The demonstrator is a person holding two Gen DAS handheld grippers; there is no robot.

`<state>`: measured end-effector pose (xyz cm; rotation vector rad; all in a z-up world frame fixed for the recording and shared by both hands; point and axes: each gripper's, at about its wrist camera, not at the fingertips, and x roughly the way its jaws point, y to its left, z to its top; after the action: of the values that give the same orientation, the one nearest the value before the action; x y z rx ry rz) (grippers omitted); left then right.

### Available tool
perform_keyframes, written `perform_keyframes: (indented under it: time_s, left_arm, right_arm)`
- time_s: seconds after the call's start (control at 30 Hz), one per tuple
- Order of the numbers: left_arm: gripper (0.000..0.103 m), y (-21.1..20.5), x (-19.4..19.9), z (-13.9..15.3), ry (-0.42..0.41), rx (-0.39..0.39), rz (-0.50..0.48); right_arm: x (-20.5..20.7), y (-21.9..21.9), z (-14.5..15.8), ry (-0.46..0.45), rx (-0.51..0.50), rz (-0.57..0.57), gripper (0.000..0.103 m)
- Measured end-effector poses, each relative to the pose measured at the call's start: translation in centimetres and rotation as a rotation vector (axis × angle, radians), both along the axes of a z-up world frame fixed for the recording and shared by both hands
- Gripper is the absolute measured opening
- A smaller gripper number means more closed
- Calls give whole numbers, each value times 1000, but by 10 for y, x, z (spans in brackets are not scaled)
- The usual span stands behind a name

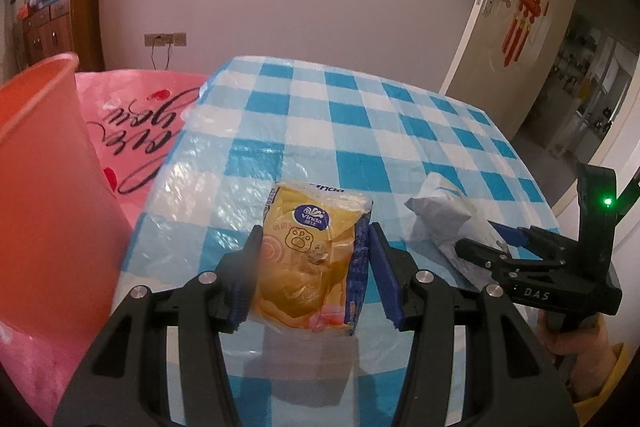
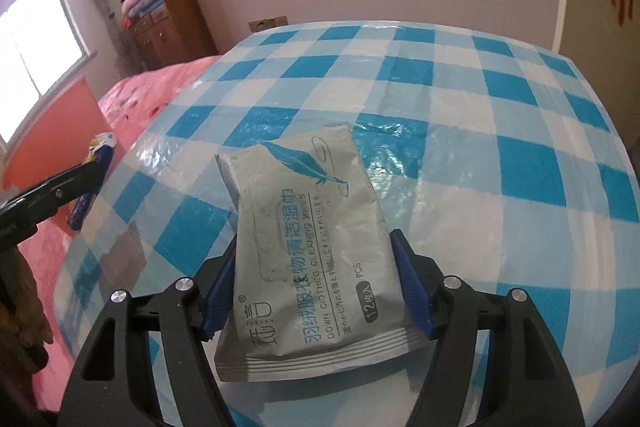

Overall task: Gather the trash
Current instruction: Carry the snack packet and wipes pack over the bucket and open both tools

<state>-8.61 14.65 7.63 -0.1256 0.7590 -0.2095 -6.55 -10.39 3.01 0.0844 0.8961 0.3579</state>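
Observation:
A yellow tissue packet [image 1: 312, 251] sits between the blue pads of my left gripper [image 1: 315, 231], which is shut on it just above the checked tablecloth [image 1: 360, 115]. In the right wrist view, a grey cleaning-wipes pack [image 2: 304, 227] with a blue feather print is pinched by its long edges in my right gripper [image 2: 315, 239]. The pack is tilted and held off the cloth. The left wrist view shows the same wipes pack [image 1: 436, 215] at the tips of the right gripper [image 1: 478, 237]. An orange bin [image 1: 44, 167] stands at the left.
A pink printed sheet [image 1: 140, 131] covers the surface beside the table, behind the bin. A wooden cabinet [image 2: 168, 23] with folded clothes stands against the far wall. A white door [image 1: 516, 27] stands ajar at the right. A hand in a yellow sleeve [image 1: 588, 355] holds the right gripper.

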Motion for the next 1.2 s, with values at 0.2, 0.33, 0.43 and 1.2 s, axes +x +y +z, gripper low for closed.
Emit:
perform_keyframes:
  time_s: [0.2, 0.33, 0.43, 1.2]
  left_arm:
    - [53, 4, -1, 20, -41, 22, 13]
    - [53, 10, -1, 32, -64, 31, 27]
    - [53, 16, -2, 41, -80, 34, 44]
    - [53, 95, -23, 91, -190, 45, 202]
  right_arm:
    - [-1, -9, 17, 0, 65, -35, 70]
    - [1, -11, 29, 3, 117, -43, 70]
    - [2, -9, 40, 4, 152, -42, 70]
    - [22, 106, 115, 12, 297, 209, 70]
